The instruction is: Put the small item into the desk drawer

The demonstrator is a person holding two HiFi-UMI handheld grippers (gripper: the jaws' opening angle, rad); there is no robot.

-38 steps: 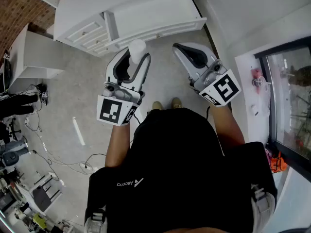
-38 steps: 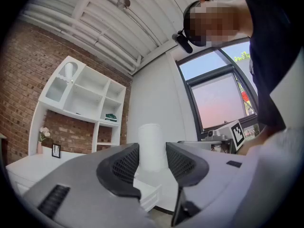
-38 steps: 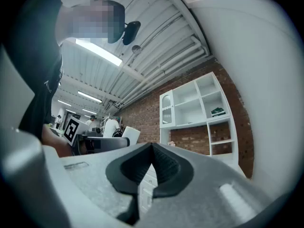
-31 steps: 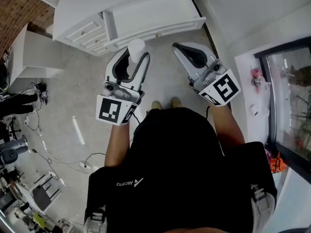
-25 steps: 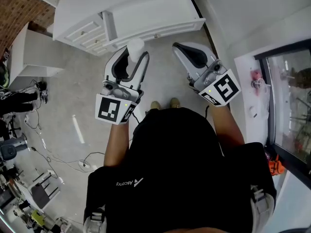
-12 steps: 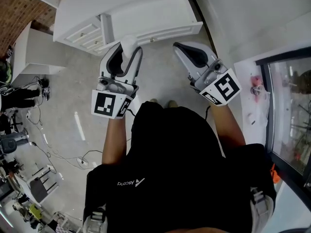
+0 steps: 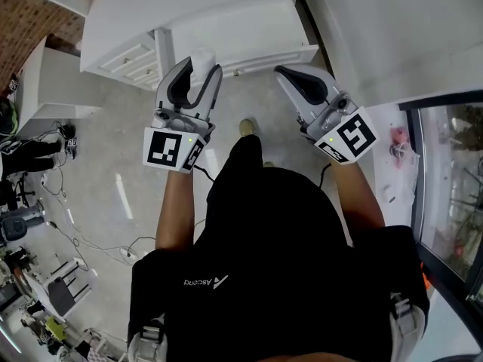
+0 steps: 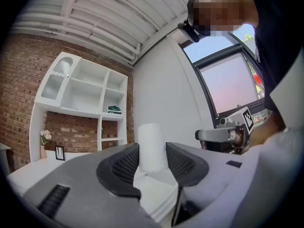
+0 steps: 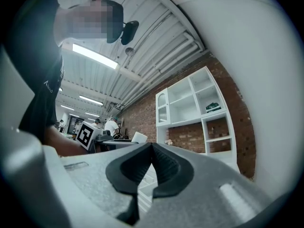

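A small white cylinder stands upright between the jaws of my left gripper, which is shut on it. In the left gripper view the same white cylinder is pinched between the two dark pads, its top sticking above them. My right gripper is shut with nothing in it; its dark pads meet in the right gripper view. Both grippers hover just short of the white desk, whose drawer fronts at the left appear closed.
A white wall-high shelf unit stands against a brick wall. A white side cabinet sits left of the desk. Cables and gear litter the floor at the left. A window ledge with small items runs along the right.
Both grippers have moved forward to the desk's front edge as the person stepped closer. The left gripper still grips the white cylinder; the right stays shut.
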